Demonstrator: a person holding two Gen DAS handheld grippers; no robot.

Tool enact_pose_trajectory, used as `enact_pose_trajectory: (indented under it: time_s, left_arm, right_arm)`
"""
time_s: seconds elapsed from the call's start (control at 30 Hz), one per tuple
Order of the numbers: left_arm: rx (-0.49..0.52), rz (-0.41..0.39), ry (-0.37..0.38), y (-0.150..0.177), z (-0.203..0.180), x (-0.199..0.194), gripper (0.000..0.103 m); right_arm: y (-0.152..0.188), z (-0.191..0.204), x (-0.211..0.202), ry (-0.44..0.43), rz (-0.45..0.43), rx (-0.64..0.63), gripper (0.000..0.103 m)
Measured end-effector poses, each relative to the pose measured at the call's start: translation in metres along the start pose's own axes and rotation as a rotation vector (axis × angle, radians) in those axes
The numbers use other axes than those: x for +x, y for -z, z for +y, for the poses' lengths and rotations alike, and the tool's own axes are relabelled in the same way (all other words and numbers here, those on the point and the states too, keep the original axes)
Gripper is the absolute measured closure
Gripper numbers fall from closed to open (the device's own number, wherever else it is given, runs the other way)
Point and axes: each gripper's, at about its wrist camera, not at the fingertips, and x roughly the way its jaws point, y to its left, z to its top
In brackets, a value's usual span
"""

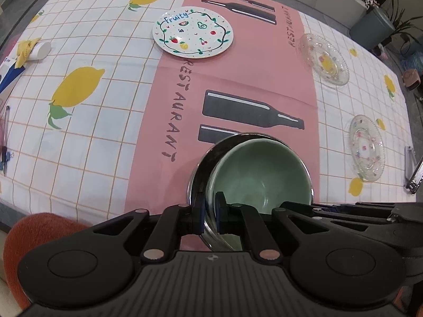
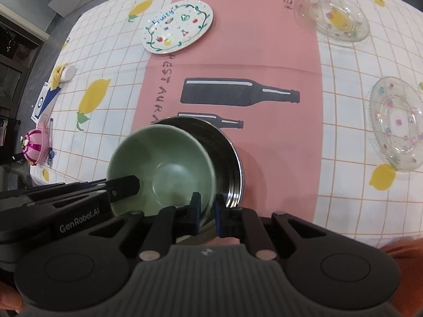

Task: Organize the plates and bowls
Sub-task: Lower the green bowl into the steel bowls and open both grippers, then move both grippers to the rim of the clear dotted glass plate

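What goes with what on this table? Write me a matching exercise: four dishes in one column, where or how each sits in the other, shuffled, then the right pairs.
Things:
1. green bowl
2. steel bowl
3. Fruity plate
4. white cup

Places or states:
A. lying on its side on the checked cloth
B. flat at the far side, across the edge of the pink strip
C. tilted inside another bowl
D. standing on the pink strip with another bowl in it

Pairs: 1-C, 2-D, 3-B, 4-A
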Motion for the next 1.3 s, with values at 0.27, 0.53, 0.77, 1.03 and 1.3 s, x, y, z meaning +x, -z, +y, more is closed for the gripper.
enact_pose_trajectory:
  time_s: [0.27, 0.53, 0.77, 1.03, 1.3]
  left_arm:
    - [0.049, -0.008, -0.027, -0.006, -0.006, 0.01, 0.094]
    - [0.091, 0.001, -0.055, -0.007, -0.009, 0.015, 0.094]
    - [0.107, -0.001, -0.045, -0.007, -0.009, 0.013, 0.093]
    - [0.076, 0.007, 0.006, -0.01, -0.002, 0.005, 0.091]
    - [0.087, -0.055, 0.03, -0.012, -0.003, -0.019, 0.084]
  right_arm:
    - [-0.011, -0.004, 0.016, 0.004, 0.023, -0.012, 0.094]
    - [-0.013, 0.0, 0.021, 0.022, 0.03, -0.053, 0.094]
    - [-0.014, 0.005, 0.017, 0.065, -0.004, -0.098, 0.092]
    - [-0.012, 0.004, 0.008, 0.055, -0.023, -0.083, 0.08]
    - [-0.01, 0.007, -0.014, 0.032, -0.07, -0.088, 0.066]
